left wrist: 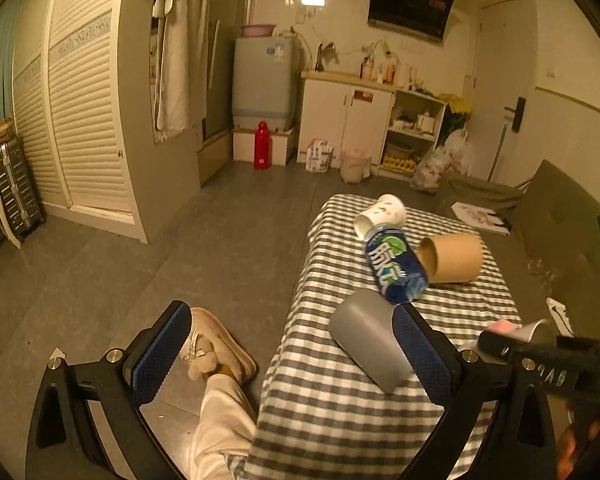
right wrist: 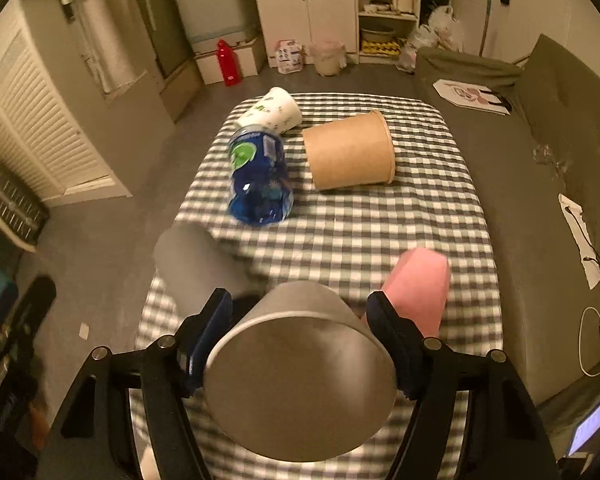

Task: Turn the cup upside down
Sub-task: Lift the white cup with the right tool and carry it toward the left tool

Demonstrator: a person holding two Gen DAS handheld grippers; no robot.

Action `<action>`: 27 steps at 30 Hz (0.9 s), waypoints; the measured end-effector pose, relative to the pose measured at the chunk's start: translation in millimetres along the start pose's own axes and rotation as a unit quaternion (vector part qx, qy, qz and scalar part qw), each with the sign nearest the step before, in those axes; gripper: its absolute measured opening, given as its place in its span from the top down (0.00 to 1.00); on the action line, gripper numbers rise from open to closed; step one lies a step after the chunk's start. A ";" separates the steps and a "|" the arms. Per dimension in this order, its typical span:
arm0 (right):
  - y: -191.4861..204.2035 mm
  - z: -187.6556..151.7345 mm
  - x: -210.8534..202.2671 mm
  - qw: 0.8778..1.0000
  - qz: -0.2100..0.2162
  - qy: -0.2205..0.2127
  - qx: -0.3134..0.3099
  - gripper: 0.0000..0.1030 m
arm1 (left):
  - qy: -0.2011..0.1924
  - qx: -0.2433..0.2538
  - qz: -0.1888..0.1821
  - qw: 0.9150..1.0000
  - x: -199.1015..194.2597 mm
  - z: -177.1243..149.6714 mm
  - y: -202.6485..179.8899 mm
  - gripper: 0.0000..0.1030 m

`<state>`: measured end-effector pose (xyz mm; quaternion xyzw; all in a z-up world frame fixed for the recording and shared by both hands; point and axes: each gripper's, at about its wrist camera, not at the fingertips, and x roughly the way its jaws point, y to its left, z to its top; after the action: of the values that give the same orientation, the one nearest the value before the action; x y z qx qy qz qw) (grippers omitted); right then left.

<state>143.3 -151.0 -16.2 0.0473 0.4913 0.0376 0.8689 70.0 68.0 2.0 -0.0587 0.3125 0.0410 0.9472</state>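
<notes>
right claw (right wrist: 300, 344): I clamp the steel cup (right wrist: 300, 376) by its sides, base toward camera, above the bench (right wrist: 380, 232), mid-flip.
left claw (left wrist: 292, 356): wide open, empty, clear of grey cup (left wrist: 370, 340).

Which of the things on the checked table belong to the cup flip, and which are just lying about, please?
In the job: metal cup, clamped in the right tool.

Lying about: grey cup, blue can, brown paper cup, white printed cup, pink cup, left tool, open and idle.
</notes>
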 end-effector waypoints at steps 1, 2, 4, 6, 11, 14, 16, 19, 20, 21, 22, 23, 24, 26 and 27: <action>0.5 -7.8 -3.1 1.000 0.002 -0.002 -0.004 0.32 | -0.001 0.002 0.000 1.000 -3.8 -3.8 -1.6 0.00; 1.0 -16.9 -4.9 1.000 0.001 -0.001 -0.007 0.32 | 0.000 0.005 0.000 1.000 -7.4 -8.9 -3.4 0.00; 0.2 -33.1 -4.8 1.000 0.004 0.001 -0.010 0.32 | 0.003 0.011 -0.002 1.000 -13.1 -17.8 -6.6 0.00; -2.5 -48.9 -2.3 1.000 0.007 0.004 -0.015 0.32 | 0.006 0.019 -0.001 1.000 -16.7 -26.6 -9.8 0.00; -5.4 -77.5 -9.0 0.999 0.014 -0.009 -0.039 0.32 | 0.012 0.030 0.004 0.999 -20.2 -39.3 -15.8 0.00; -8.8 -81.0 -12.9 0.999 0.019 -0.007 -0.037 0.32 | 0.011 0.030 0.002 0.999 -22.2 -39.5 -18.8 0.00; -10.5 -80.2 -14.9 0.999 0.018 -0.006 -0.038 0.32 | 0.005 0.035 0.004 0.999 -24.9 -37.7 -20.2 0.00; -11.1 -81.4 -24.1 0.999 0.018 -0.003 -0.042 0.32 | -0.001 0.035 0.007 0.999 -28.5 -39.1 -19.5 0.00; -10.3 -82.3 -28.2 0.999 0.021 0.001 -0.043 0.32 | -0.002 0.033 0.007 0.999 -28.8 -38.6 -18.1 0.00; -9.6 -83.5 -33.1 0.999 0.026 0.005 -0.045 0.32 | -0.002 0.029 0.006 1.000 -28.7 -38.8 -16.4 0.00; -8.0 -85.2 -37.7 0.998 0.032 0.013 -0.051 0.32 | -0.001 0.027 0.006 1.000 -27.7 -39.4 -15.0 0.00; -4.8 -86.8 -38.0 0.997 0.034 0.024 -0.062 0.32 | 0.002 0.024 0.006 1.000 -25.9 -40.2 -13.7 0.00; -1.9 -88.6 -36.8 0.997 0.034 0.032 -0.070 0.32 | 0.005 0.022 0.006 1.000 -23.9 -41.1 -12.4 0.00; 1.6 -91.4 -27.7 0.996 0.036 0.045 -0.073 0.32 | 0.010 0.019 0.007 1.000 -21.4 -42.7 -10.3 0.00; 2.4 -91.0 -20.0 0.995 0.039 0.052 -0.069 0.32 | 0.011 0.019 0.008 1.000 -21.2 -43.4 -9.3 0.00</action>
<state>54.9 -146.7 -45.5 0.0039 0.5297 0.1075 0.8413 28.6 52.0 -19.1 -0.0391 0.3238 0.0418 0.9444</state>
